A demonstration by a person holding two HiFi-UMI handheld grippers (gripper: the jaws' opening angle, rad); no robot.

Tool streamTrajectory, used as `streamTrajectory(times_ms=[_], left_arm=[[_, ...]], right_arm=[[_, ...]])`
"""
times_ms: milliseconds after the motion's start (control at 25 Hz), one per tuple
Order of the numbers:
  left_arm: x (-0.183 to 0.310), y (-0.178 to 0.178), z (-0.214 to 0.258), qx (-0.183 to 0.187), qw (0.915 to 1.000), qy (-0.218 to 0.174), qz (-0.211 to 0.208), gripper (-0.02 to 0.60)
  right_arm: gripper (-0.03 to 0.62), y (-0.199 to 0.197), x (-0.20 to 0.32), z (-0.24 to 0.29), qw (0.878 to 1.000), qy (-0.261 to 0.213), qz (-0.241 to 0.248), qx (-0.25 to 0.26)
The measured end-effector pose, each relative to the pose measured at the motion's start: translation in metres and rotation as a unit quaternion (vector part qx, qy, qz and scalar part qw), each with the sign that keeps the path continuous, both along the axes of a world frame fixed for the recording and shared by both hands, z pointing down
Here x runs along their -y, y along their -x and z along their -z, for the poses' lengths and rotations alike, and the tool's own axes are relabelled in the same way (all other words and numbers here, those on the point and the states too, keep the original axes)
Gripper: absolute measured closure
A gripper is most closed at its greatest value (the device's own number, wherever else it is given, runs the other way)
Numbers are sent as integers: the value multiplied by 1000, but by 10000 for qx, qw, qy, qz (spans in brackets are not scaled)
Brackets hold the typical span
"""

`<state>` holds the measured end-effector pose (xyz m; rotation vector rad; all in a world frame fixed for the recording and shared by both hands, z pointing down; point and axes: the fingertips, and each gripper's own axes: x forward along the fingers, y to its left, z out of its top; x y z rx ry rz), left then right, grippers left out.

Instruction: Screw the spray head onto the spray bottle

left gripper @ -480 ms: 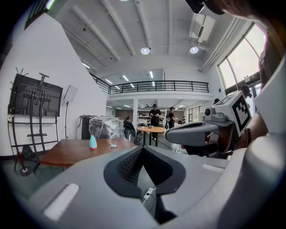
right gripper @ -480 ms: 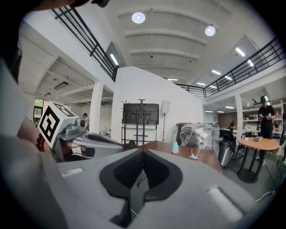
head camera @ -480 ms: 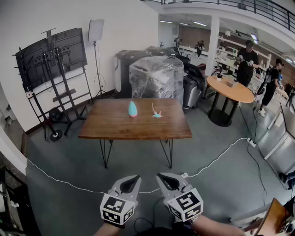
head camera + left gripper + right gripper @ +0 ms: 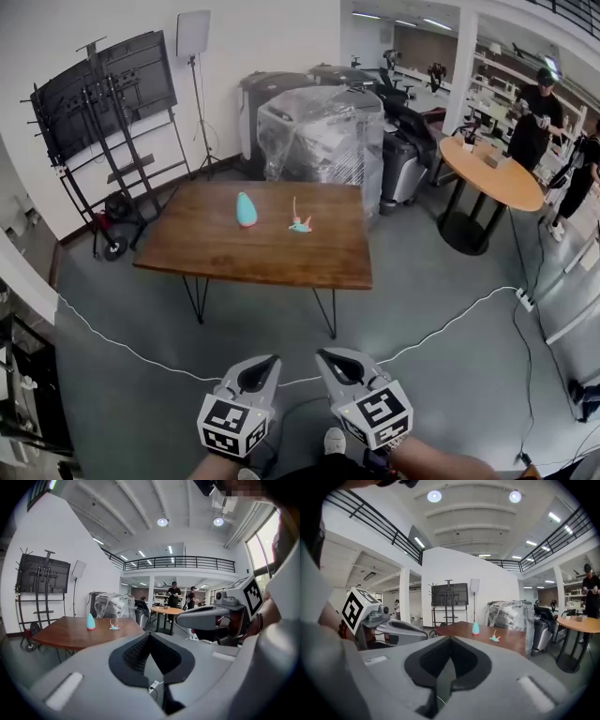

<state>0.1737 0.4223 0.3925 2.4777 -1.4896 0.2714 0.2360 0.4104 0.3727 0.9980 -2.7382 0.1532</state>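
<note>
Nothing reachable yet
Left gripper (image 4: pixel 272 360) and right gripper (image 4: pixel 322 354) wait closed and empty, far from the table's (image 4: pixel 216 255) spray bottle (image 4: pixel 246 209) and separate spray head (image 4: pixel 300 224).

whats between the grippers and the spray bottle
In the head view, only grey floor crossed by a white cable, then the table's near part, lies between the left gripper, the right gripper and the spray bottle.
</note>
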Motion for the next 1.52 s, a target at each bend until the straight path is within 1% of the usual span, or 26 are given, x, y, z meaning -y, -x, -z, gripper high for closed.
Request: streamTrajectory(times_ms=[160,360,560,800,960,1120,1280,1520], left_arm=[[29,-33,3,59,9998,56,173,566],[51,-56,17,199,9995,0,253,566],[65,-64,28,329,9989,-107,315,566],[81,-65,30,360,9987,-167,304,566],[93,-58,26,339,9989,-186,261,566],[113,-40,22,244,9991,-232,251,566],[141,-13,16,132,9994,-260,185,566],[187,40,8,67,9998,-206,-32,566]], right_arm=[[603,-33,34,2,9999,34,163,47],[603,-53,54,14,9993,-10,288,230],[603,-58,66,24,9986,-90,387,347],[603,-56,75,22,9984,-108,428,348],[603,-46,87,17,9986,-101,423,285],[603,-29,107,15,9988,-165,429,166],[603,-5,140,11,9994,-149,327,-2],[603,50,189,4,9995,-88,186,-234]])
